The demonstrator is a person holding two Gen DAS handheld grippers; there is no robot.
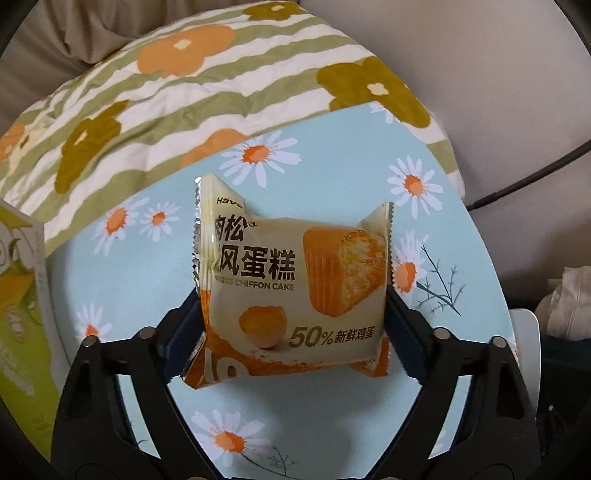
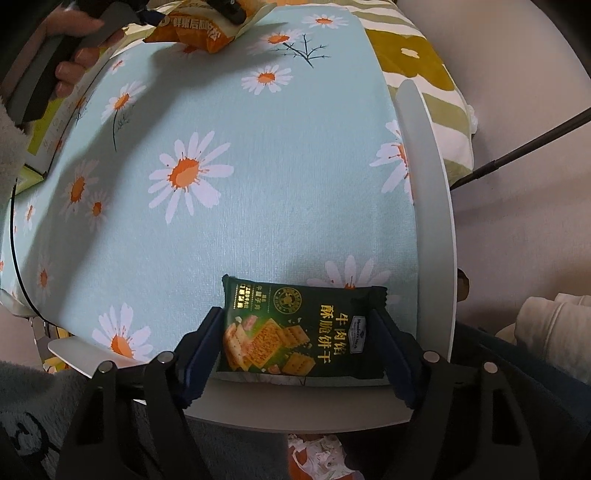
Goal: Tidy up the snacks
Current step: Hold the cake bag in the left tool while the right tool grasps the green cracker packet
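As both are light, puffy, crushable: cake pack [image 1: 291, 288] pinched sidewise in left gripper [image 1: 293, 314]; cracker pack [image 2: 301, 332] likewise, right gripper [image 2: 299, 343].

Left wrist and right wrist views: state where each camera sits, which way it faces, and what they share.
Left wrist: on the left gripper, looking steeply down at the cream chiffon cake packet between its black fingers.
Right wrist: on the right gripper, looking straight down at the dark green cracker packet; a hand holds the left gripper at top left.
Shared: the light blue daisy-print tablecloth, the cake packet.
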